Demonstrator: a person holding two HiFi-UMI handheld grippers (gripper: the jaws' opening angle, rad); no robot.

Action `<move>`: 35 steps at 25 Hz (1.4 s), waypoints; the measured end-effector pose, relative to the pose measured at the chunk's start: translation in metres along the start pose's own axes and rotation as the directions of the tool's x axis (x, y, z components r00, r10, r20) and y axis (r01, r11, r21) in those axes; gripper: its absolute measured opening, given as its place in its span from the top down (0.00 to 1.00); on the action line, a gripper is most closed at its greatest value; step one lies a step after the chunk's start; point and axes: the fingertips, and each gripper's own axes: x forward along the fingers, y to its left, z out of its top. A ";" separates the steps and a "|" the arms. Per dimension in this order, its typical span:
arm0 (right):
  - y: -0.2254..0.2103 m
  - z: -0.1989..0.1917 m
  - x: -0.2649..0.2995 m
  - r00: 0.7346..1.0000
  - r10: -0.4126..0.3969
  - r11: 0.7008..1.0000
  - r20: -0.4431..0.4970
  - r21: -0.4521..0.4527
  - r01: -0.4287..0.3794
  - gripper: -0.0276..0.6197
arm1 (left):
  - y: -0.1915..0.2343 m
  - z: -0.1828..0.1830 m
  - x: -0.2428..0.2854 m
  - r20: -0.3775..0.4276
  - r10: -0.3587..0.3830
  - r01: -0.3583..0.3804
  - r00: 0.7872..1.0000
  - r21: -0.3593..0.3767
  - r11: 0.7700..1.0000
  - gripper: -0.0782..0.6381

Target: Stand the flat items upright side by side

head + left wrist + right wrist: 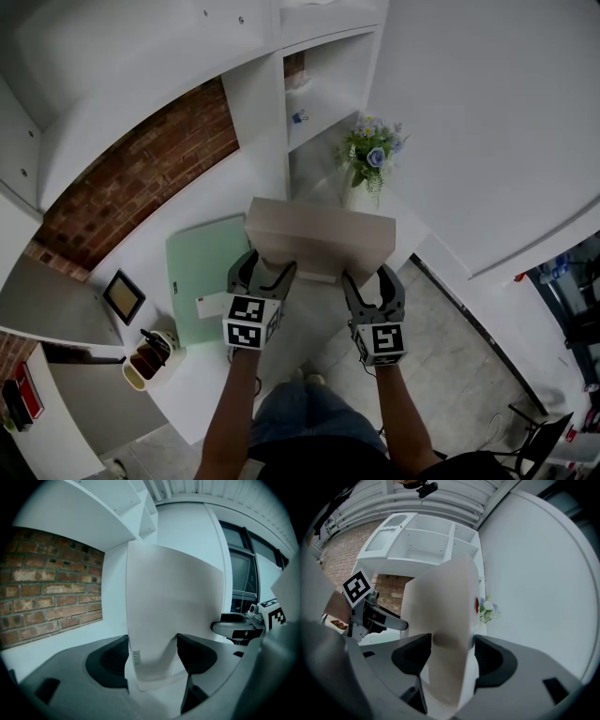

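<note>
Left of the flower vase [367,164] the white counter [234,195] lies open up to the green mat [202,272] (flat, passable); the held box [319,234] blocks the vase's near side.

The pale box [321,239] is hiding the right edge of the green mat [202,272] at centre frame; its label [136,658] is showing too small to read.

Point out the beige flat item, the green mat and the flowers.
beige flat item [319,230]: head view, middle of its top face.
green mat [202,267]: head view, its bare centre.
flowers [372,155]: head view, the blooms.
</note>
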 end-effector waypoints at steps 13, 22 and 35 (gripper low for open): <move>0.007 -0.001 -0.018 0.998 0.050 0.999 -0.041 -0.008 -0.050 0.53 | -0.009 -0.009 -0.015 -0.026 0.013 -0.013 1.000 0.005 1.000 0.48; -0.002 0.007 -0.016 0.991 0.128 0.991 -0.036 0.055 -0.126 0.49 | -0.006 -0.003 -0.013 -0.027 0.026 -0.027 0.999 -0.037 0.999 0.48; -0.021 0.029 0.015 0.803 0.596 0.790 0.003 0.176 -0.587 0.33 | -0.002 -0.016 -0.045 -0.014 0.061 -0.062 0.998 -0.119 0.991 0.48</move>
